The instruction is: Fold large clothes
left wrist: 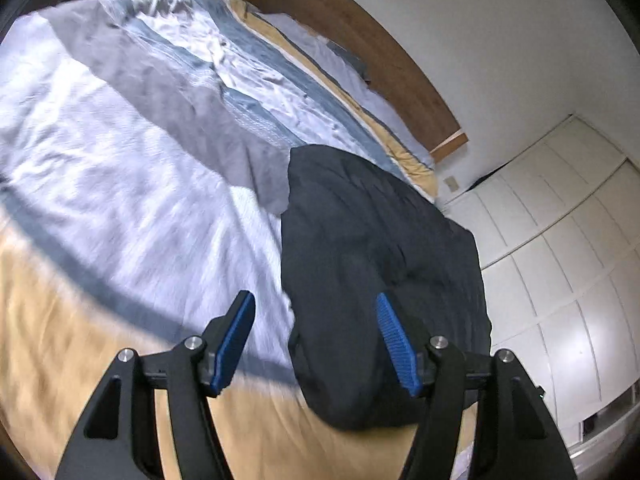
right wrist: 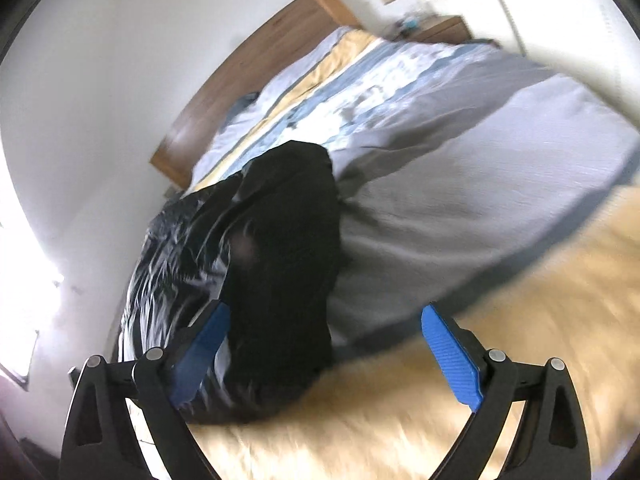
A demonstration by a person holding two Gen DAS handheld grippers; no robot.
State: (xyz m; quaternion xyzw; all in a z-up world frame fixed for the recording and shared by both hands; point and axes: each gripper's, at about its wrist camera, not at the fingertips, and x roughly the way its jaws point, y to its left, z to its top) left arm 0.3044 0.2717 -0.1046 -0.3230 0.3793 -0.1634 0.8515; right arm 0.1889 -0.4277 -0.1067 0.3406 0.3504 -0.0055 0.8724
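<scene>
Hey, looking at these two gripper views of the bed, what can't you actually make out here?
- Black garment: what kind of clothing; bunched folds hide its shape in both views.
- Its near edge, right wrist view: motion-blurred.
- Items on the far nightstand: small and blurred.
- Bed foot: cut off by the frame edge.

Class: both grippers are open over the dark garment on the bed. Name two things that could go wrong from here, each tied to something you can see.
1. The garment lies bunched at the bed's edge beside the wardrobe; a pull that way could drag it off.
2. Its shiny lining looks slippery, so the right gripper may lose its hold or pinch one layer only. The left gripper, jaws open, holds nothing.
</scene>
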